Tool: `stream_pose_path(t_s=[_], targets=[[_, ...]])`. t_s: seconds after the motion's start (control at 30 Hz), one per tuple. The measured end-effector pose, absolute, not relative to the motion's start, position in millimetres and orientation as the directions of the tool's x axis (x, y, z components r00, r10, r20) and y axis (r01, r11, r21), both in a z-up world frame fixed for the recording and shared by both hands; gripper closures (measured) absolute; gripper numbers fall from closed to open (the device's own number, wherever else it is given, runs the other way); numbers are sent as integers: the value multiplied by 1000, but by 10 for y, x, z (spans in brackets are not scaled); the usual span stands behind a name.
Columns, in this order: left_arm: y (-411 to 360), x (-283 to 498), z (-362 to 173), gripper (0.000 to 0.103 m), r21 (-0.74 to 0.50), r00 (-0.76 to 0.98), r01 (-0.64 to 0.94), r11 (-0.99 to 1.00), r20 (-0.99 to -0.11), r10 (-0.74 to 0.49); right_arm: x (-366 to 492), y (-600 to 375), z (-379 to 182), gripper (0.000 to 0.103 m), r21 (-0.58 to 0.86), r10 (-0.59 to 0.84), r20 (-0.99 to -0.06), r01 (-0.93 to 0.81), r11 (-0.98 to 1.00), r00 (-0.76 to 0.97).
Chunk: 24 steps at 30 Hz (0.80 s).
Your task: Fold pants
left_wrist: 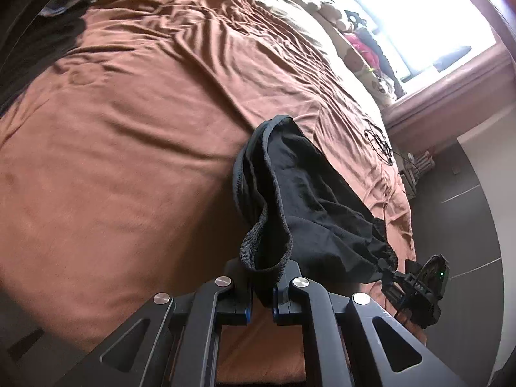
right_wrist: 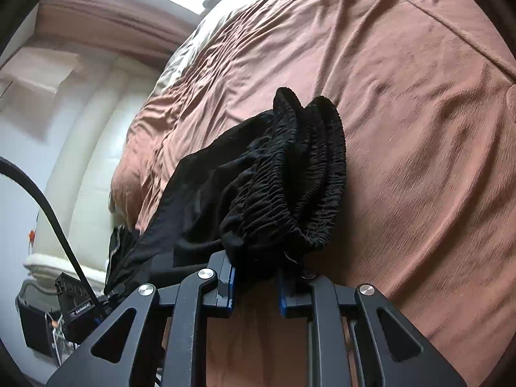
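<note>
Black pants (left_wrist: 309,200) hang stretched between my two grippers above a bed with a brown sheet (left_wrist: 129,129). My left gripper (left_wrist: 262,285) is shut on a hemmed edge of the pants. The cloth runs right to my other gripper (left_wrist: 419,283), seen at the lower right. In the right wrist view my right gripper (right_wrist: 256,282) is shut on the bunched elastic waistband (right_wrist: 300,177) of the pants (right_wrist: 206,200). The cloth runs down left to the left gripper (right_wrist: 80,306).
A second dark garment (left_wrist: 42,42) lies on the sheet at the upper left. A pillow and clutter (left_wrist: 361,48) sit under the bright window (left_wrist: 416,16). Dark floor (left_wrist: 458,213) runs along the bed's right edge. A pale wall (right_wrist: 64,161) stands left of the bed.
</note>
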<state>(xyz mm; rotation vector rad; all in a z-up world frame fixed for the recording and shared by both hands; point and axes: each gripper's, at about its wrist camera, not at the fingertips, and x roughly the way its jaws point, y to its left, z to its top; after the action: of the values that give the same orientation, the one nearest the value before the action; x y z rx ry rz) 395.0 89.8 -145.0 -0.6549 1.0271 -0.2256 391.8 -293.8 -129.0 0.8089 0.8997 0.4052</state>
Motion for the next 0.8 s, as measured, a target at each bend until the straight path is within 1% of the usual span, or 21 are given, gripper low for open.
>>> stream_pose_path(t_s=[0.37, 0.57, 0.67, 0.73, 0.8], targets=[[1036, 3437, -1584, 95, -611, 510, -176, 772, -727, -460, 3906, -2833, -1269, 87, 726, 644, -564, -60, 685, 517], [953, 3391, -1763, 95, -631, 479, -187, 753, -728, -491, 3879, -2876, -1234, 87, 695, 630, -590, -78, 714, 505], [901, 3402, -1850, 91, -612, 451, -193, 767, -749, -485, 3867, -2853, -1195, 87, 667, 611, -611, -88, 740, 504], [887, 3400, -1911, 80, -591, 436, -194, 783, -767, -471, 3849, -2880, -1182, 87, 654, 601, -621, -91, 751, 502], [906, 3404, -1958, 75, -587, 431, -195, 785, -771, -469, 3786, -2920, -1179, 87, 635, 579, -642, -74, 769, 503]])
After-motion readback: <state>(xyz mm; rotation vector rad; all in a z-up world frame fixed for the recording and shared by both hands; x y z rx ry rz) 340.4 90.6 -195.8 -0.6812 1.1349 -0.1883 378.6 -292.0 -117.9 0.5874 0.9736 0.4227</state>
